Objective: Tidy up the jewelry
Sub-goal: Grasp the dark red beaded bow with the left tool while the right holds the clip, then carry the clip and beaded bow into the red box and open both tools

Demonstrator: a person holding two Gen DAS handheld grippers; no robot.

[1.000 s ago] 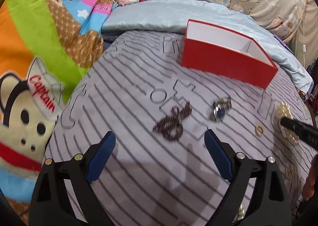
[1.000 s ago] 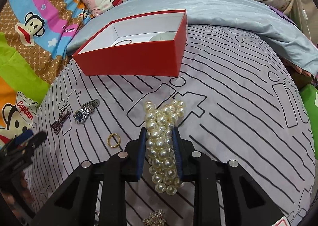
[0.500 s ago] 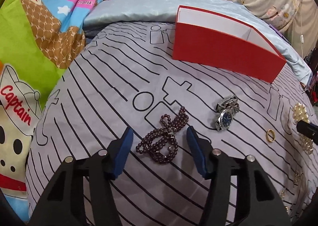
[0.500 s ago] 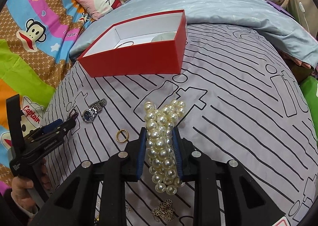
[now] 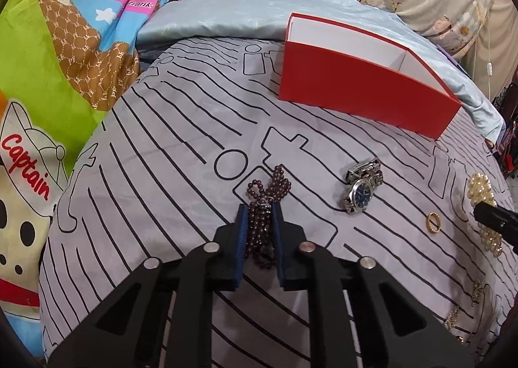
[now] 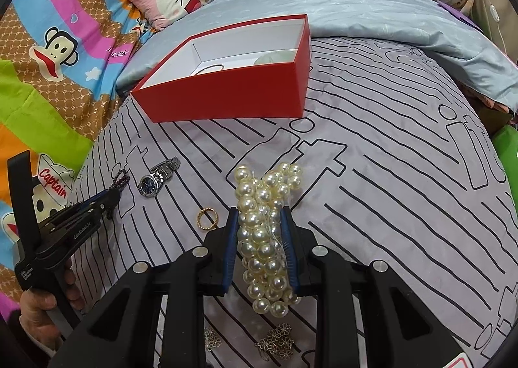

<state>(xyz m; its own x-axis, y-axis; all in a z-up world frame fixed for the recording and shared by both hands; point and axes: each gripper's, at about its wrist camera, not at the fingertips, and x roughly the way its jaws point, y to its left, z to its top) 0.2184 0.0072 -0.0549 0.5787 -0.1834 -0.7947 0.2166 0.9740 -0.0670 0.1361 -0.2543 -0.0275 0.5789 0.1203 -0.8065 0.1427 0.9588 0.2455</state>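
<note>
My left gripper (image 5: 259,211) is shut on a dark purple bead bracelet (image 5: 264,193) lying on the striped grey bedsheet. My right gripper (image 6: 259,212) is shut on a cream pearl strand (image 6: 264,225), held just above the sheet. A silver watch with a blue face (image 5: 362,188) and a small gold ring (image 5: 433,222) lie between the two grippers. They also show in the right wrist view as the watch (image 6: 157,176) and the ring (image 6: 207,218). The open red box (image 6: 226,74) stands beyond, with a thin bangle and a pale round item inside.
Small gold flower-shaped pieces (image 6: 278,340) lie on the sheet below my right gripper. A light blue quilt (image 6: 372,2) and a pink rabbit pillow (image 6: 165,0) lie behind the box. A colourful cartoon blanket (image 5: 48,76) is at the left.
My left gripper moved forward over the purple beads and closed on them. My right gripper stayed shut on the pearls and hardly moved.
</note>
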